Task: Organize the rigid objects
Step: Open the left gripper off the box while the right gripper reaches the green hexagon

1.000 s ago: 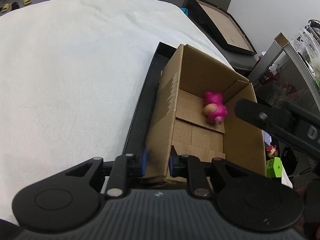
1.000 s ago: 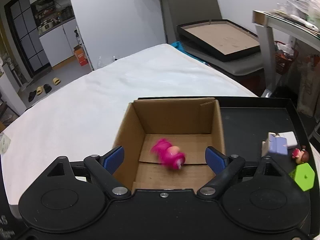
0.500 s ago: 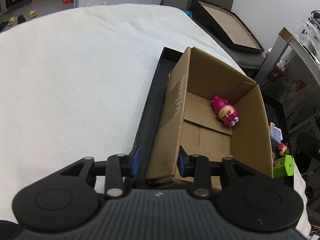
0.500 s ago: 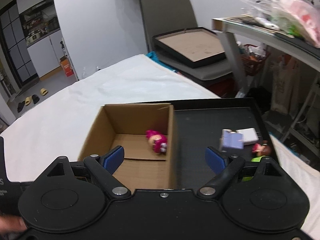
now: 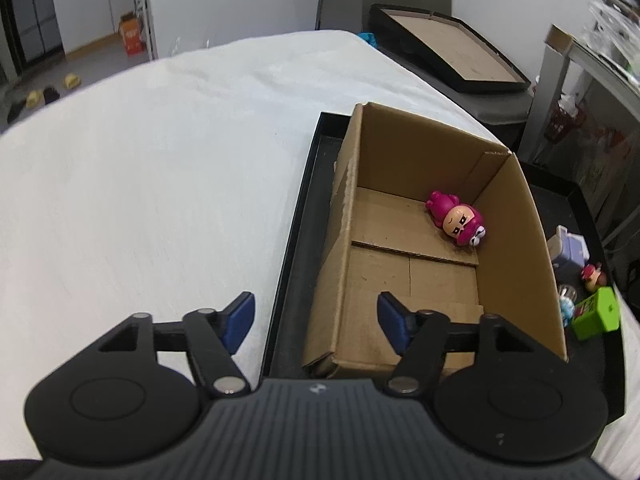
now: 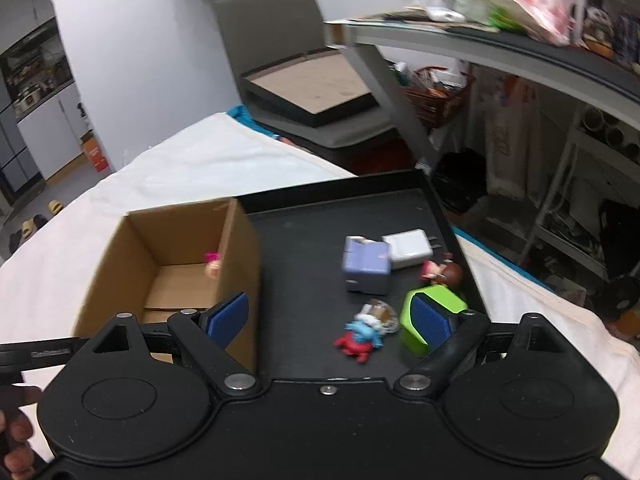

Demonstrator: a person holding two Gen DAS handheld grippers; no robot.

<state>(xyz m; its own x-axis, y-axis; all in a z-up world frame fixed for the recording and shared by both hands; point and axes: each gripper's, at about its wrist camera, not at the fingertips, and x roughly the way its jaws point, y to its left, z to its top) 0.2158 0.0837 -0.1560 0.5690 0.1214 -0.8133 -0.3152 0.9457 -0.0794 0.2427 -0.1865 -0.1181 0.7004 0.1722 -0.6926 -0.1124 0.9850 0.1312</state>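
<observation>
An open cardboard box [image 5: 420,280] [image 6: 172,248] stands on the left part of a black tray [image 5: 296,220] [image 6: 320,216]. A pink toy figure [image 5: 456,220] [image 6: 214,264] lies inside it by the right wall. My left gripper [image 5: 316,316] has its jaws opening; the box's near left wall stands between them, untouched by the pads. My right gripper [image 6: 328,316] is open and holds nothing, above the tray's loose items: a purple cube [image 6: 366,266], a white charger [image 6: 408,248], a green block [image 6: 436,300], a blue and red figure [image 6: 362,336] and a small brown-haired figure [image 6: 442,272].
The tray rests on a white cloth surface [image 5: 160,180]. Behind it a grey chair [image 6: 272,40] bears a black framed board [image 6: 312,88]. A cluttered metal shelf [image 6: 500,44] rises at the right. A person's hand [image 6: 16,432] shows at the lower left.
The left gripper's jaws, earlier shut on the box's left wall, have let go and spread wide. The right gripper swung rightward from the box to the loose toys. The pink figure settled in the box.
</observation>
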